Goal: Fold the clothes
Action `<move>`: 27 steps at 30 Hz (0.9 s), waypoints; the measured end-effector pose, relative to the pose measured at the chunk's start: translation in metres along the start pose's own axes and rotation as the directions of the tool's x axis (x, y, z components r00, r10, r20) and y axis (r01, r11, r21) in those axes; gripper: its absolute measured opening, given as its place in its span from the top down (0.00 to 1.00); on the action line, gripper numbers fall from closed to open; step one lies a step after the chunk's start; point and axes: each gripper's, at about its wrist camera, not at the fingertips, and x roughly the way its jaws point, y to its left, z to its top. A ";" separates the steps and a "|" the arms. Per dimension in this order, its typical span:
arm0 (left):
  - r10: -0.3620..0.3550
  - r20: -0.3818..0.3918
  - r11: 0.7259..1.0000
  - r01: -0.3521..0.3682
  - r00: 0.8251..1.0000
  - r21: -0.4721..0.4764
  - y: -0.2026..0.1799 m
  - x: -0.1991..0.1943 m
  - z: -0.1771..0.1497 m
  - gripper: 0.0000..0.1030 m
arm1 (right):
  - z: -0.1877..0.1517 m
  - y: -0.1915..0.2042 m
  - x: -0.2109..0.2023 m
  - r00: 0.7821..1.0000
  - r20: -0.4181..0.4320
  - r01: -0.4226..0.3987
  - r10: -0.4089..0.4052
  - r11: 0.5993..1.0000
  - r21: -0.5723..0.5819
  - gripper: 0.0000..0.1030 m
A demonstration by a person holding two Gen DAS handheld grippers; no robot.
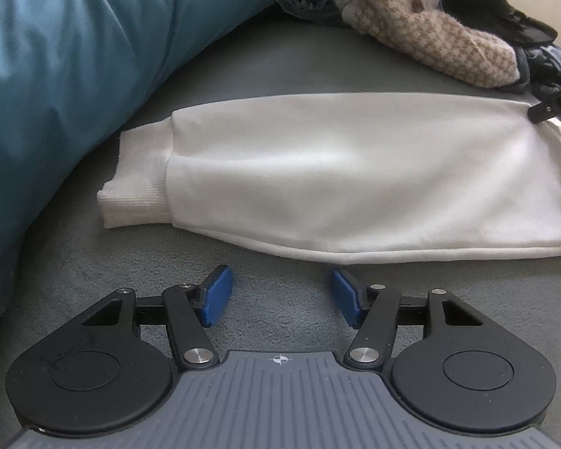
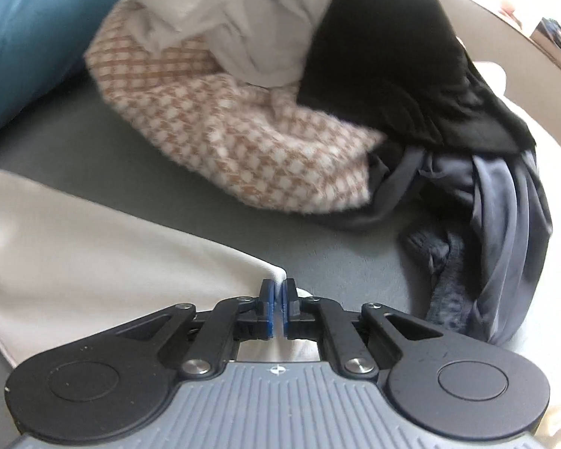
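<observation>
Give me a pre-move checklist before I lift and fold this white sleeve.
1. Right gripper shut on the white garment: ok, the jaws pinch a fabric corner.
2. Left gripper open and empty: ok.
3. Left gripper gripping the sleeve: not ok, it sits short of the near edge.
4. Sleeve flat on the grey surface: ok.
5. Cuff free of the blue bedding: cannot tell, they meet closely.
6. Clothes pile clear of the sleeve: ok.

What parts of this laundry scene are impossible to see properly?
- White garment: its body runs off the left wrist view's right edge.
- Black clothing: too dark and blurred in the right wrist view.
- Fabric inside the right tongs: the pads cover it.
</observation>
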 end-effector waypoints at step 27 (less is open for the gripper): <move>0.134 0.048 0.991 -0.132 0.990 -0.036 -0.018 0.007 0.046 0.43 | -0.148 -0.186 -0.134 0.995 0.024 0.067 -0.096 0.836 0.544 0.65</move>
